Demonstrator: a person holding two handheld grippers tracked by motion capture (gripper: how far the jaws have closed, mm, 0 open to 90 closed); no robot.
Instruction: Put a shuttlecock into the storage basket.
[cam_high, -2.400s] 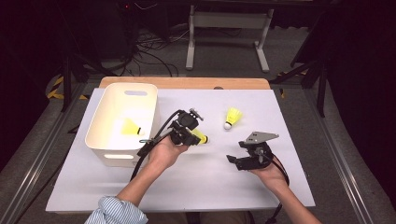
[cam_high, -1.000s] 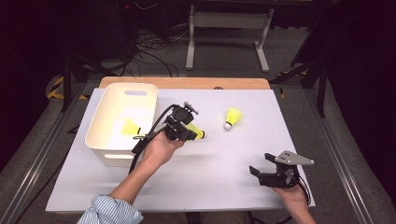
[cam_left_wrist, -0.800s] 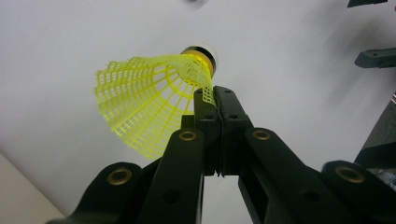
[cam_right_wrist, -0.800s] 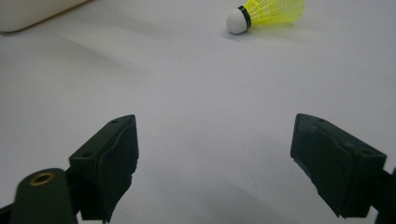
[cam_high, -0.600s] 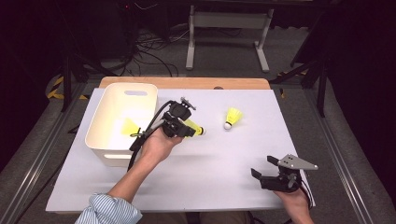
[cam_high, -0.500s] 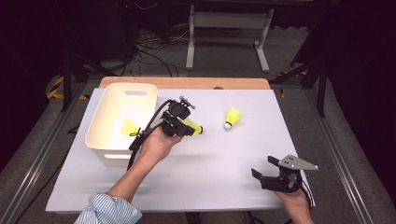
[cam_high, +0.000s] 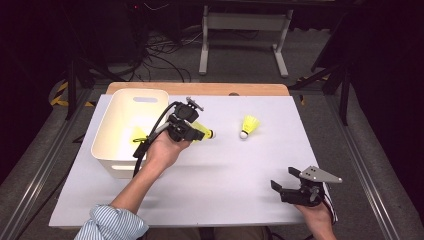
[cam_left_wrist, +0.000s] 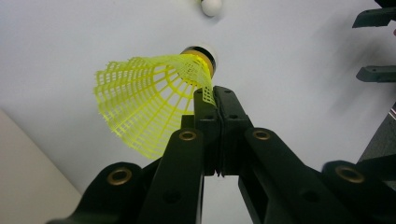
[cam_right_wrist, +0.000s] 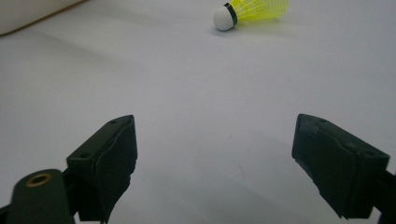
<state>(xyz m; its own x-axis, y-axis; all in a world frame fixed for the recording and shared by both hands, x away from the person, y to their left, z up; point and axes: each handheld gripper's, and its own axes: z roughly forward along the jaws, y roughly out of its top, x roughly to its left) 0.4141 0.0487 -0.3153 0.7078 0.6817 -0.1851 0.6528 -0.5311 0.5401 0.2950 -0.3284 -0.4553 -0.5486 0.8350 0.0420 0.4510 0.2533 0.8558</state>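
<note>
Left gripper (cam_left_wrist: 212, 100) clamps our yellow shuttlecock (cam_left_wrist: 149, 102) by its skirt rim; right gripper (cam_right_wrist: 215, 154) gapes empty.
We judge it feather-light, its mesh springy and crushable: pinch gently near the firmer cork.

Bin (cam_high: 131, 131) sits at the far left of the surface (cam_high: 225, 185), w/ one shuttlecock (cam_high: 137, 135) inside it. My left hand-held gripper (cam_high: 192, 131) is just right of the bin, w/ a 2nd shuttlecock (cam_high: 202, 131) between its jaws. A 3rd shuttlecock (cam_high: 249, 126) lies on the surface further right. My right hand-held gripper (cam_high: 289, 186) is at the near right corner, well apart from them.
</note>
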